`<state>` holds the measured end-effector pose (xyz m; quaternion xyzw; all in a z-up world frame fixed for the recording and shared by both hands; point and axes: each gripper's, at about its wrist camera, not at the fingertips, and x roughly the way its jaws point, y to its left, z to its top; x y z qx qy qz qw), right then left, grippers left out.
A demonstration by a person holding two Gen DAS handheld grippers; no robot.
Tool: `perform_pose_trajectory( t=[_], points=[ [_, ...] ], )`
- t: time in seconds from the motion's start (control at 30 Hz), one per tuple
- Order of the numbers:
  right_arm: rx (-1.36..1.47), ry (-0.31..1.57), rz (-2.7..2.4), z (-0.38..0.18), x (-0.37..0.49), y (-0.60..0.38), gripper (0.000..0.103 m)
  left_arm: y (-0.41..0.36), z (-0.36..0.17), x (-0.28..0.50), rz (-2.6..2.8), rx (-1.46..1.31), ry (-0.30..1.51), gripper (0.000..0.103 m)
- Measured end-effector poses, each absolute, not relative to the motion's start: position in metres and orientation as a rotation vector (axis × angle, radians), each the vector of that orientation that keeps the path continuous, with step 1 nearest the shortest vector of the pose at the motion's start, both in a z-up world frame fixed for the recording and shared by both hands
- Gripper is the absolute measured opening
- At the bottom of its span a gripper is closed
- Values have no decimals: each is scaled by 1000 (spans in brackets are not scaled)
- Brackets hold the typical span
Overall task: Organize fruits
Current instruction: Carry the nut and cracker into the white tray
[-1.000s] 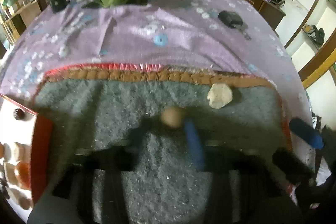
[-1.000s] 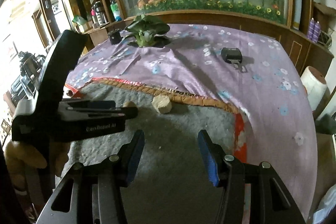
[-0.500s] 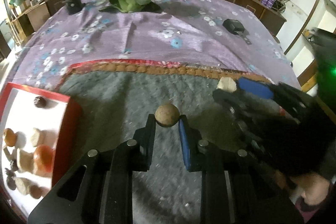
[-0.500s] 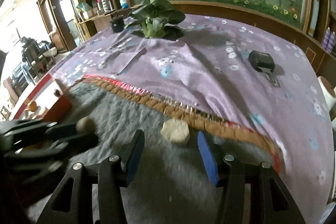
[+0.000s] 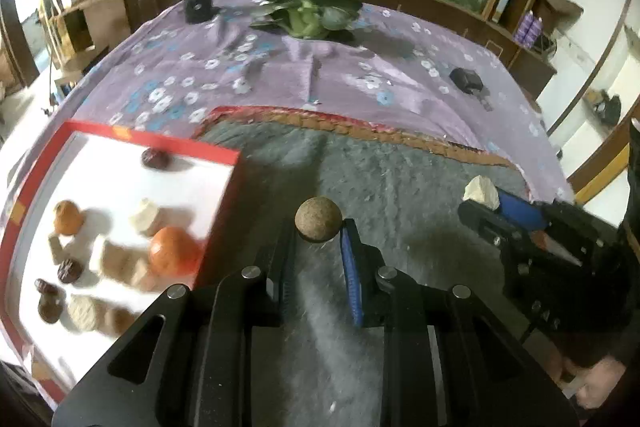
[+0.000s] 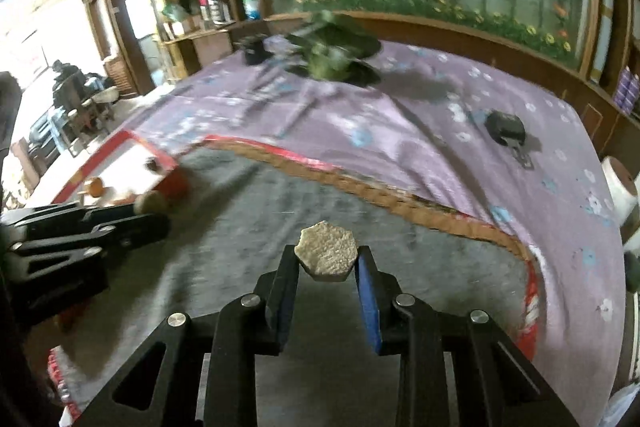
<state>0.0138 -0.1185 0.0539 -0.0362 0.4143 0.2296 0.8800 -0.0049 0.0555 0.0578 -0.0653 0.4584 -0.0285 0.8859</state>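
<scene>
1. Left wrist view: left tongs (image 5: pixel 320 247) pinch a small round brown fruit ball (image 5: pixel 318 218) at the tips, held above the grey fuzzy mat (image 5: pixel 392 179).
2. To the left of the left tongs, a red-rimmed white tray (image 5: pixel 224 153) already holds a good pile: two orange round fruits, dark brown date-like pieces, pale beige chunks. Judged: most sorting is done.
3. To the right of the left tongs, the right tongs (image 5: pixel 486 201) show a pale beige chunk (image 5: pixel 481 190) at the tips.
4. Room: the tray's near red rim sits just left of the tips; the ball must clear it. Mat between both tongs is bare.
5. Right wrist view: right tongs (image 6: pixel 329 265) are closing on the pale beige hexagonal chunk (image 6: pixel 328 252); both pads look to be against its sides.
6. Left tongs (image 6: pixel 150 211) off to the left, with the ball near the tray (image 6: pixel 120 139).
7. Left to do, judged: drop both pieces in the tray.
8. Beyond the tips: purple flowered cloth (image 6: pixel 420 131) with a black box (image 6: pixel 505 127) and a green plant (image 6: pixel 334 53), well apart.
</scene>
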Motion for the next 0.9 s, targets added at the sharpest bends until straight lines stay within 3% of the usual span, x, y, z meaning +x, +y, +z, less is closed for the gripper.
perform_pose_trajectory(
  t=[0.9],
  points=[
    [-158,797,756,89,-46,32,28,201,72,-85,109,-261,925,22]
  ],
)
